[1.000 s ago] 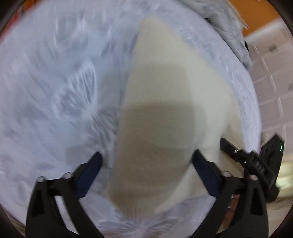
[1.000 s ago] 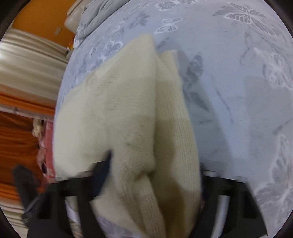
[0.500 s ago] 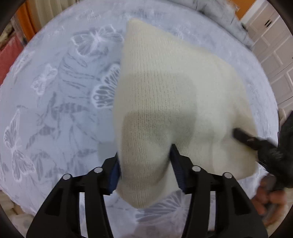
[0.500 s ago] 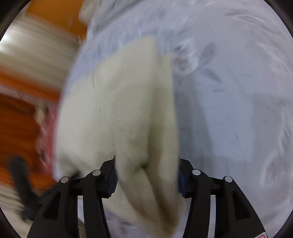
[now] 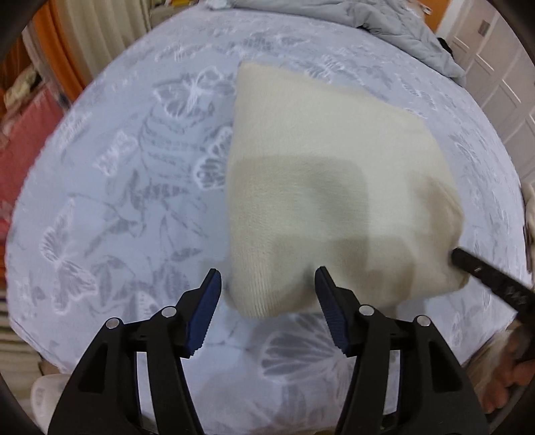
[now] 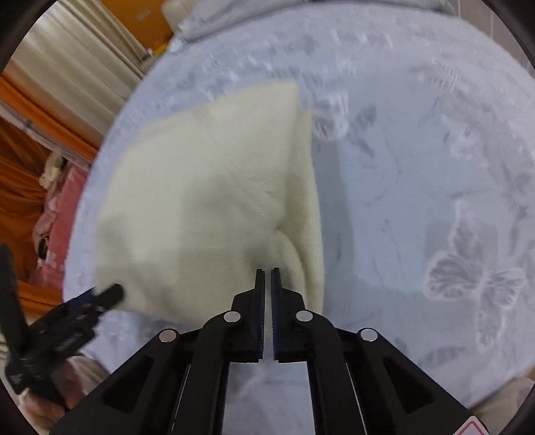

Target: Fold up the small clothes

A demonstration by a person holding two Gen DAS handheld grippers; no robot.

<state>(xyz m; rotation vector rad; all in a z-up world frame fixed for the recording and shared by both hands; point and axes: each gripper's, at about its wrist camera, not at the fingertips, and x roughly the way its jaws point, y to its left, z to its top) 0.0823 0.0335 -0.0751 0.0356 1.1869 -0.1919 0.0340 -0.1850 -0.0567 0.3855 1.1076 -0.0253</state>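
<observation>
Left wrist view: left tongs spread and opening, pads clear of the knit, whose near corner lies between them. Cream knit lies folded flat on the butterfly-print bed. Grey garment heaped at the far edge. Right wrist view: right tongs clenched, empty, over the knit's near edge.

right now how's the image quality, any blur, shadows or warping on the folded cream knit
Left wrist view: fisheye bends the bedspread edges; boxy shadows darken the cream knit; slight blur. Right wrist view: heavier motion blur, butterfly print smeared, a soft shadow on the knit.
</observation>
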